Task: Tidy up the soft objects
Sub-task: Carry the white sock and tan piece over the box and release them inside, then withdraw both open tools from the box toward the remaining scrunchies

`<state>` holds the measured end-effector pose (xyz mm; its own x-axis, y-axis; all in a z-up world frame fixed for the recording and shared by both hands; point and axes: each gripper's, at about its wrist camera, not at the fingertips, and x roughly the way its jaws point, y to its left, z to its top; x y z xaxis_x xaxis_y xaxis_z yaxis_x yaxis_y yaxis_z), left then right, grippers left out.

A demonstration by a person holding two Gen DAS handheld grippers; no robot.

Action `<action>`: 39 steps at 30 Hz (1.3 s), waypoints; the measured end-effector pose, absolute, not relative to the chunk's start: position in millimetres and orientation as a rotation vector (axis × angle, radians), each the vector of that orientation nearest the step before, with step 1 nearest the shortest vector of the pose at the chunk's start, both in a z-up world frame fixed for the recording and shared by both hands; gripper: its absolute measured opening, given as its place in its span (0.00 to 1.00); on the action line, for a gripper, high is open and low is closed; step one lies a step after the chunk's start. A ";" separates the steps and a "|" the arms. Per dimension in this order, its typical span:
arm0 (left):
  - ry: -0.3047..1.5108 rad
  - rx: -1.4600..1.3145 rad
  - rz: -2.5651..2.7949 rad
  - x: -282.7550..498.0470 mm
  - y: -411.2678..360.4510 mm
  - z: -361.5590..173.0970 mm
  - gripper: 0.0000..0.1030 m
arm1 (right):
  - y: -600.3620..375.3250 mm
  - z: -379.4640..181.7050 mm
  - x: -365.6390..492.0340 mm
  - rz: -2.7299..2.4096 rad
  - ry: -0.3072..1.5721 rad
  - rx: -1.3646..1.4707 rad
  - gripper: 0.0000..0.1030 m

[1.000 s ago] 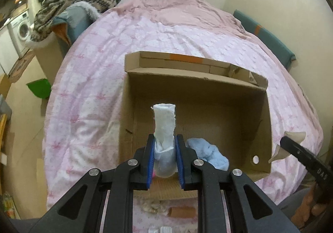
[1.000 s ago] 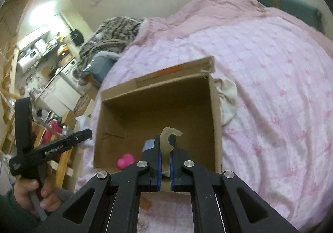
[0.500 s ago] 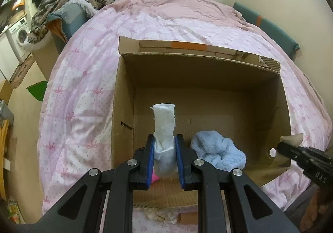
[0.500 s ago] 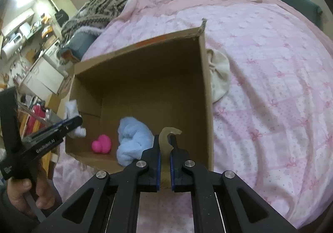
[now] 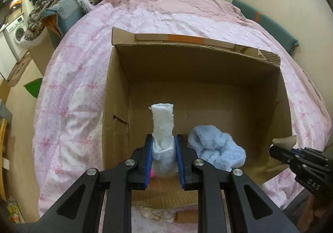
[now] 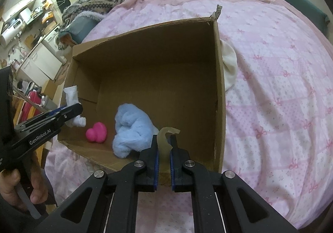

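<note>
Pink bedspread (image 5: 68,91), open cardboard box (image 5: 187,66), left jaws gripping upright white cloth roll (image 5: 163,120), right jaws pinching curled translucent strip (image 6: 164,139).

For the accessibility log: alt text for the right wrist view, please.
The right gripper pinches a pale translucent strip over an open cardboard box on a pink bedspread. Inside lie a blue fluffy cloth and a pink toy.

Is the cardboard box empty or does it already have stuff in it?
Not empty. The cardboard box already holds a fluffy blue cloth and a small pink toy on its floor.
</note>
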<state>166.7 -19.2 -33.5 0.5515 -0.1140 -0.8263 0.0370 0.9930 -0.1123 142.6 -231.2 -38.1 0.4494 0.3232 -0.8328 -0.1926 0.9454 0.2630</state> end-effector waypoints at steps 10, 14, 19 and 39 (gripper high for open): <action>0.989 -0.043 -0.123 165.6 -30.2 -38.3 0.20 | -227.3 -39.3 145.2 0.346 1.070 0.138 0.09; 0.987 -0.046 -0.116 166.3 -28.5 -38.1 0.21 | -228.5 -39.1 145.3 0.350 1.067 0.152 0.10; 0.972 -0.045 -0.115 164.6 -29.5 -36.2 0.43 | -230.3 -38.8 143.8 0.355 1.061 0.156 0.11; 0.923 -0.076 -0.113 162.0 -24.0 -24.7 0.64 | -245.1 -12.4 134.4 0.341 0.939 0.223 0.79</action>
<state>162.0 -24.0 -24.7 0.5978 -0.1298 -0.7911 0.0643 0.9914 -0.1141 134.4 -245.1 -12.4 0.5426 0.3806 -0.7488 -0.1891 0.9239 0.3326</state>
